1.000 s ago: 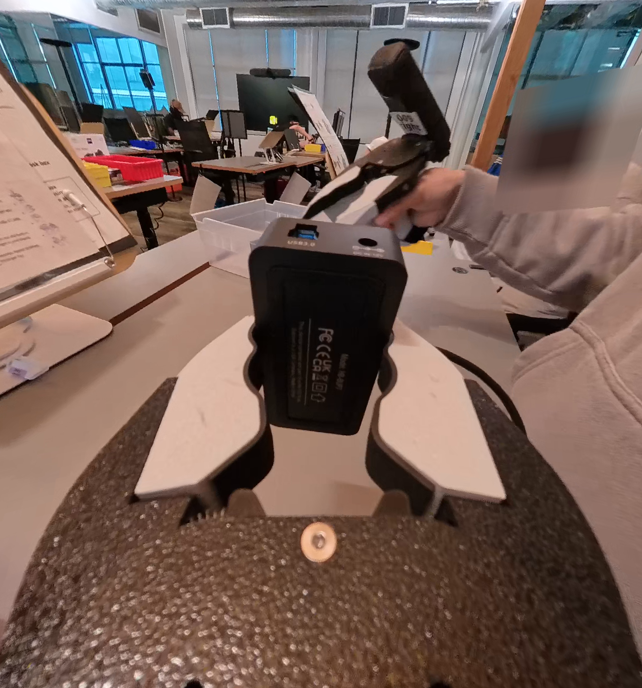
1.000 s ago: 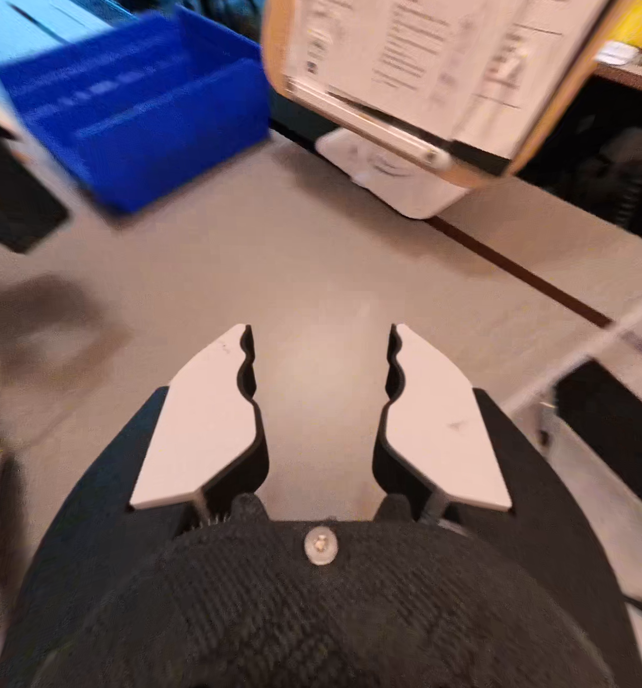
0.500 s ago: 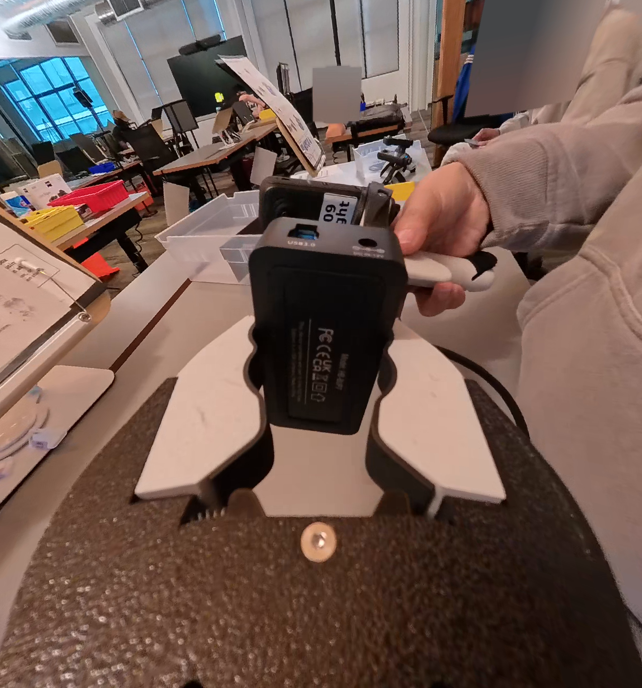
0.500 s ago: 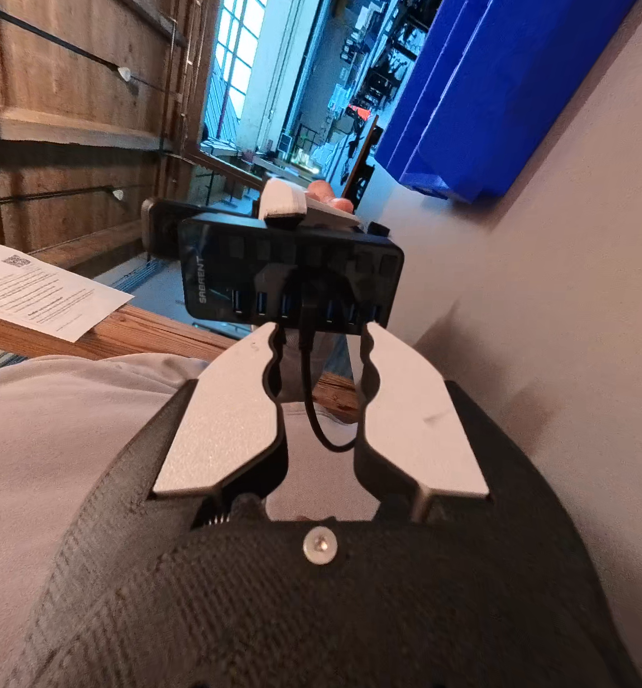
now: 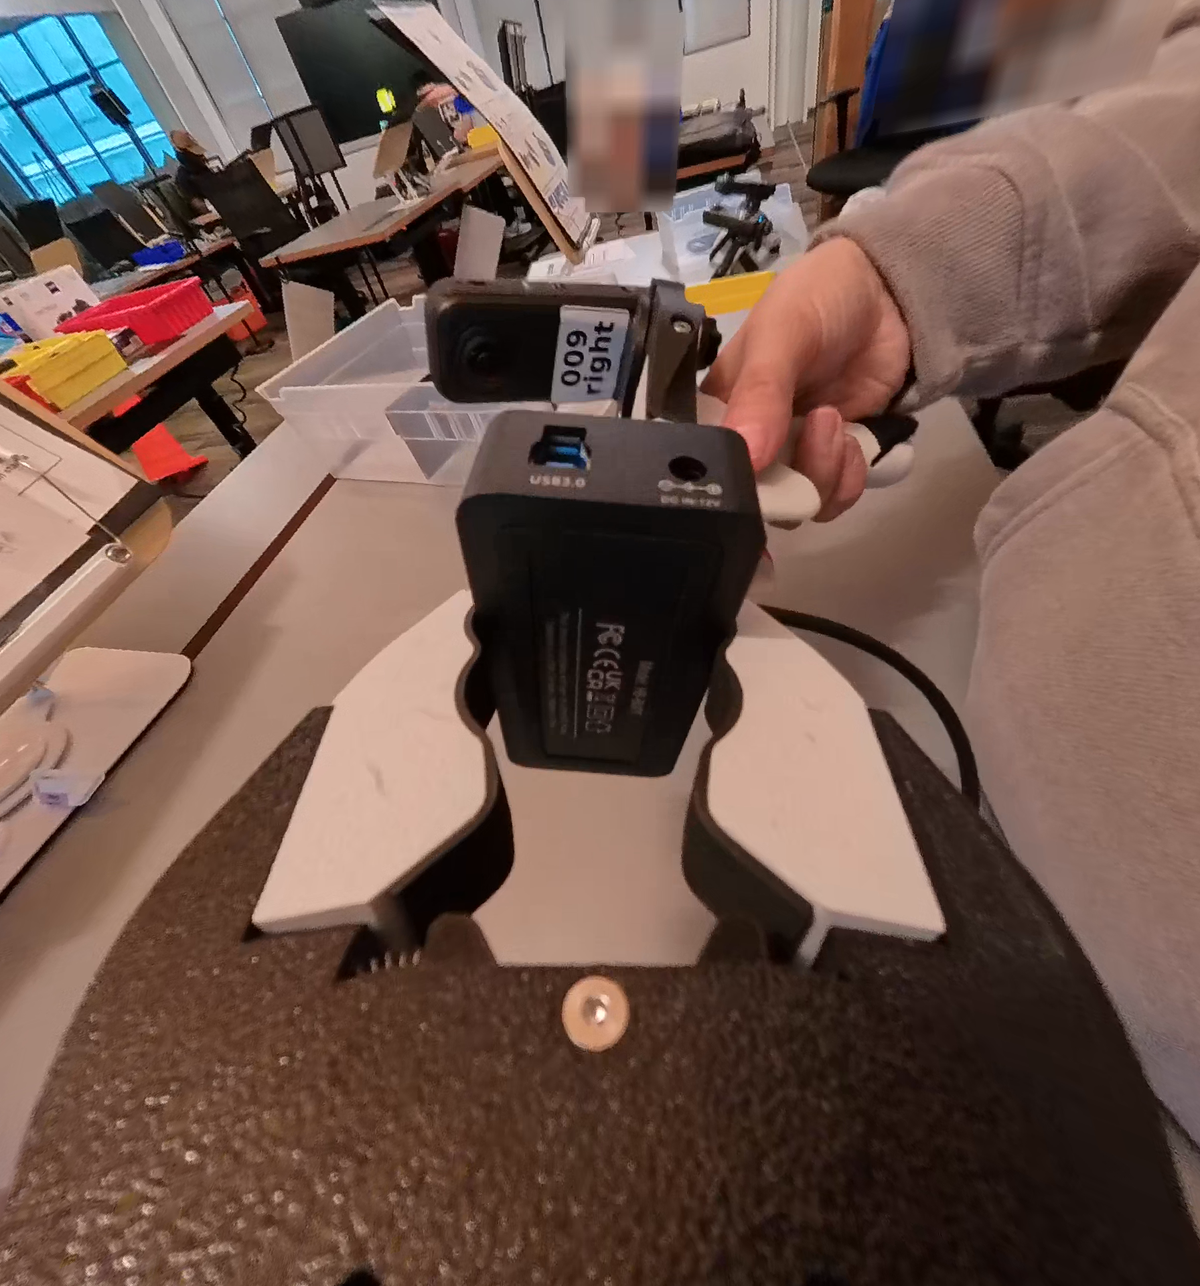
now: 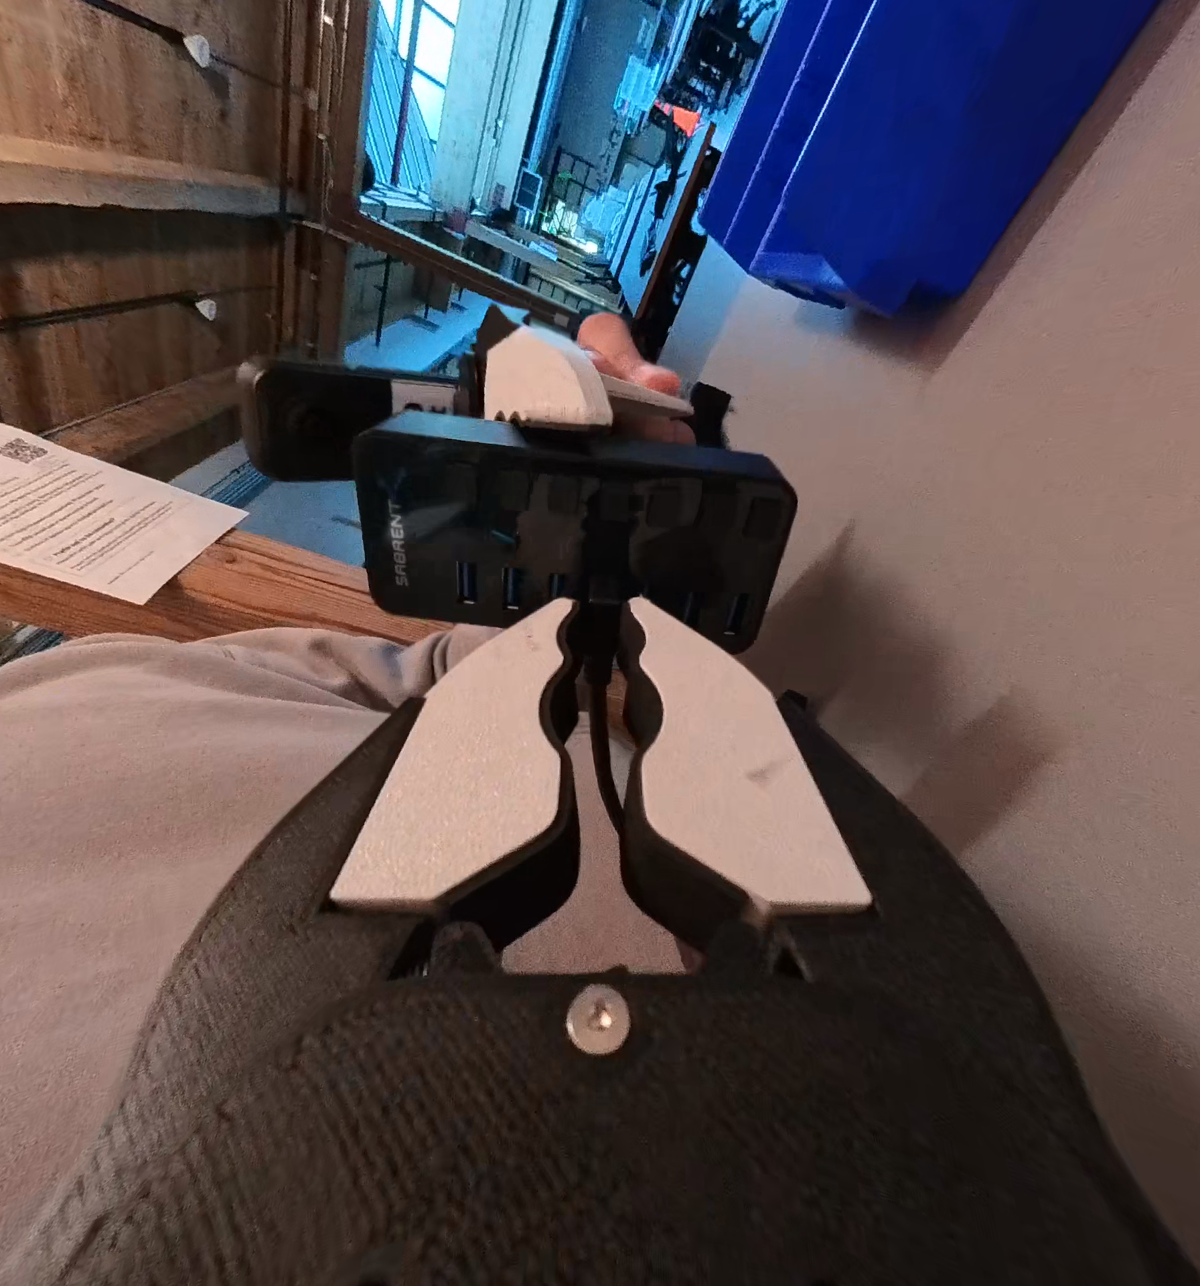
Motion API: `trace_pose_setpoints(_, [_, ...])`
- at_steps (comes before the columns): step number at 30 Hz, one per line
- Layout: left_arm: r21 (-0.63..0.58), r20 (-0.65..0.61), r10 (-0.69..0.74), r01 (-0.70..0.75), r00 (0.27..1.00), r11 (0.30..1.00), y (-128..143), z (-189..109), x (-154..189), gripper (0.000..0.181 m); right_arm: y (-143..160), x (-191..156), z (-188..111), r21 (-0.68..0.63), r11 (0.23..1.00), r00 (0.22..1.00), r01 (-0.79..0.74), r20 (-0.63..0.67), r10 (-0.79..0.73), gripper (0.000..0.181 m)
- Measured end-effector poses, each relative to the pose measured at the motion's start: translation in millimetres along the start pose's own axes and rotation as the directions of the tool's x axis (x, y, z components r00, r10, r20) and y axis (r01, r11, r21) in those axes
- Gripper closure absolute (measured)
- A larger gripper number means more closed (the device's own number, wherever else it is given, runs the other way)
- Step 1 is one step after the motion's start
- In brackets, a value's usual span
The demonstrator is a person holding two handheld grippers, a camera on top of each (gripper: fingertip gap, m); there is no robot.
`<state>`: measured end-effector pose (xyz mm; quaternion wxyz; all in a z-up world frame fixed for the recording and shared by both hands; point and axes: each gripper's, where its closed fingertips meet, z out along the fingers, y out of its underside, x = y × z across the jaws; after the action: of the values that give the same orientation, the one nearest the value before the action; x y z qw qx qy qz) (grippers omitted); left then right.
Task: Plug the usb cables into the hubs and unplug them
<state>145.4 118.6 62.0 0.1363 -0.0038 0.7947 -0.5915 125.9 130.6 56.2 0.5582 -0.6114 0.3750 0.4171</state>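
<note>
The left tool (image 5: 601,668) grips the black hub (image 5: 608,591) by its narrow sides and holds it raised above the table (image 5: 347,550), its end with the blue port and round power socket pointing away from the holder. Compared with a moment ago, the right tool (image 6: 601,630) has swung in from over the bare table, and its fingers have narrowed from a wide gap to a near-closed pinch on the black usb cable (image 6: 601,696) just behind its plug, which sits in a middle port of the hub's row. This indicates that the unplug step is in hand: the plug looks seated and the grasp is set for a straight pull. In the left wrist view, the person's right hand (image 5: 820,369) wraps the right tool's handle just behind the hub, with the wrist bent and the grey sleeve (image 5: 1042,229) running back toward the body. The right tool is rolled on its side, so the table appears as a wall in its view, with a blue bin (image 6: 931,139) beyond the hub.
</note>
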Motion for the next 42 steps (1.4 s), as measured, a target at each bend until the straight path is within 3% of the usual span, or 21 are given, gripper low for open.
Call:
trace_pose_setpoints(4, [-0.069,0.003,0.049,-0.049,0.999,0.996,5,9,5,0.123,5,6,-10,-0.063,0.998,0.999,0.015,-0.051,-0.019,0.172])
trace_pose_setpoints(9, [0.126,0.060,0.003,-0.011,0.998,0.992,-24,10,3,0.122,0,-15,-16,-0.033,0.999,0.999,-0.006,0.042,0.008,0.172])
trace_pose_setpoints(13, [0.137,0.059,-0.028,0.019,0.998,0.990,-23,14,2,0.120,-1,-20,-14,0.000,0.998,0.994,-0.067,0.081,0.067,0.173])
trace_pose_setpoints(23, [-0.013,0.004,-0.012,0.012,1.000,1.000,-4,16,4,0.122,2,-10,-16,-0.010,0.999,0.999,-0.038,0.006,0.038,0.172])
trace_pose_setpoints(30, [-0.070,-0.020,0.051,-0.052,0.999,0.996,-4,25,13,0.122,13,-9,-23,-0.124,0.992,0.998,0.004,-0.058,-0.012,0.171])
trace_pose_setpoints(32, [-0.145,0.026,0.079,-0.074,0.997,0.987,7,14,2,0.121,7,-3,-40,-0.144,0.989,0.991,0.014,-0.130,-0.033,0.172])
trace_pose_setpoints(34, [-0.155,0.129,0.021,0.000,0.991,0.988,18,-25,-27,0.122,-24,19,-101,0.004,0.998,0.957,0.070,-0.281,-0.067,0.172])
trace_pose_setpoints(36, [-0.114,0.133,-0.005,0.020,0.991,0.993,7,-50,-40,0.122,-40,5,-145,0.051,0.997,0.970,0.057,-0.239,-0.044,0.172])
trace_pose_setpoints(37, [-0.105,0.146,-0.013,0.029,0.989,0.994,0,-56,-47,0.122,-52,2,-163,0.071,0.988,0.946,0.139,-0.305,-0.111,0.172])
trace_pose_setpoints(39, [-0.054,0.169,-0.030,0.040,0.985,0.998,-15,-61,-56,0.122,-74,-29,-191,0.099,0.969,0.939,0.226,-0.289,-0.189,0.172])
trace_pose_setpoints(41, [-0.002,0.165,-0.059,0.060,0.985,0.998,-20,-61,-56,0.122,-102,-68,-221,0.210,0.921,0.923,0.329,-0.277,-0.267,0.173])
trace_pose_setpoints(42, [0.014,0.163,-0.072,0.071,0.984,0.997,-20,-58,-54,0.122,-105,-85,-234,0.192,0.909,0.911,0.370,-0.267,-0.314,0.173])
